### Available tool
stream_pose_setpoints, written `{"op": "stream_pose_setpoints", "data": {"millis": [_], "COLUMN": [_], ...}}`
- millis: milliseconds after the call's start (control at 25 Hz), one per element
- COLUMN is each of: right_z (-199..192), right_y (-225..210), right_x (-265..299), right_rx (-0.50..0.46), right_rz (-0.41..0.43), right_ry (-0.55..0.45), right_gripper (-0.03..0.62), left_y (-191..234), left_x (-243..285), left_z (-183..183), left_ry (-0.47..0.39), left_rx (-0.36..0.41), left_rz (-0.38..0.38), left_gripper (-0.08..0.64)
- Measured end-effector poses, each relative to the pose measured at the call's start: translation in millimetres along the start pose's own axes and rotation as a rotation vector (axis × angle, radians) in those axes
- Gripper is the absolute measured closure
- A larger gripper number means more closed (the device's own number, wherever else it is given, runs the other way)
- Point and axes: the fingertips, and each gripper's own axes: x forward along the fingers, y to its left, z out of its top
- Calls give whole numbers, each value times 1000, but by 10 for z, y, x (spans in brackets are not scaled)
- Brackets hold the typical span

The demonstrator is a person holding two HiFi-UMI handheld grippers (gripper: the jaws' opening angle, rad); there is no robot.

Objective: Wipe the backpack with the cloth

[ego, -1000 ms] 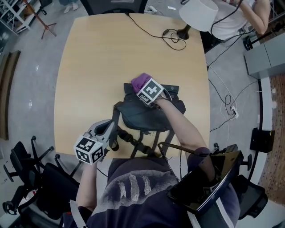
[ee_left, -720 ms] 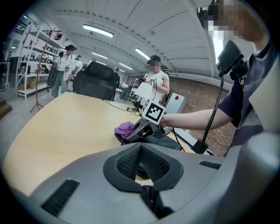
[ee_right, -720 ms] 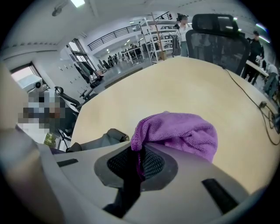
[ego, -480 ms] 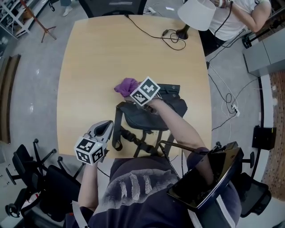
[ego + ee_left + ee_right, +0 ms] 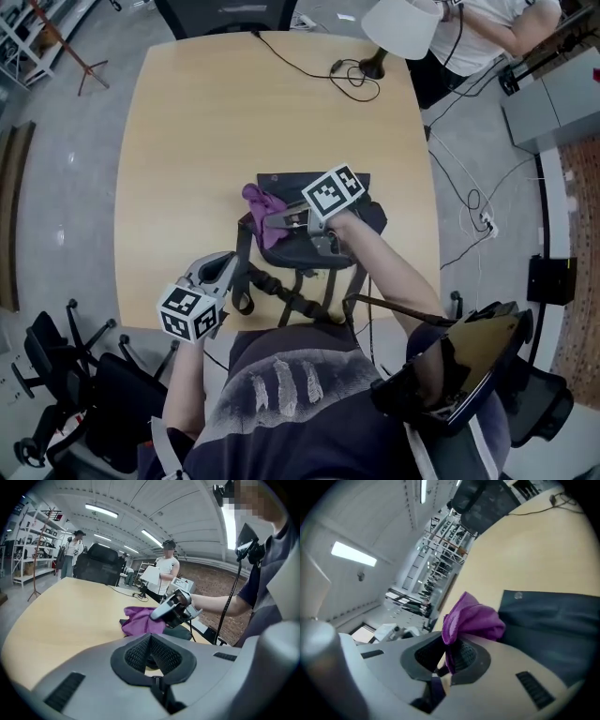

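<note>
A dark grey backpack [image 5: 314, 246] lies flat on the wooden table [image 5: 187, 131] near its front edge, straps [image 5: 281, 291] trailing toward me. My right gripper [image 5: 275, 220] is shut on a purple cloth [image 5: 262, 202], which rests on the backpack's left upper corner. In the right gripper view the cloth [image 5: 471, 618] bunches out of the jaws beside the backpack's panel [image 5: 553, 620]. My left gripper [image 5: 225, 266] hovers at the table's front edge, left of the straps, shut with nothing in it. The left gripper view shows the cloth [image 5: 138, 620] and the right gripper [image 5: 158, 615] ahead.
A white-shaded lamp [image 5: 398, 23] and a black cable [image 5: 352, 75] sit at the table's far right corner, with a person [image 5: 487, 23] standing beyond. Office chairs [image 5: 66, 375] stand on the floor at my left. Bare tabletop stretches left of and behind the backpack.
The right gripper has drawn the cloth leftward, then toward me, from the backpack's far edge to its left upper corner. The left gripper has stayed put.
</note>
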Motion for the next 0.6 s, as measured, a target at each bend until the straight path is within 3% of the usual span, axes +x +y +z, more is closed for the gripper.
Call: {"op": "stream_pose_setpoints", "data": {"millis": [160, 320, 600], "right_z": [-170, -276, -342], "right_y": [-543, -880, -1192], "right_x": [-90, -281, -598], "right_rx": [-56, -237, -397], "right_rz": [-262, -515, -728], "right_ry": [51, 178, 293], "right_gripper": [561, 561, 561], "left_y": [-63, -63, -108], "left_x": [32, 30, 56], "left_z": [9, -23, -79], "left_ry": [4, 15, 36], "left_rx": [11, 12, 13], "left_rz": [-15, -17, -30], "left_gripper": [554, 553, 554]}}
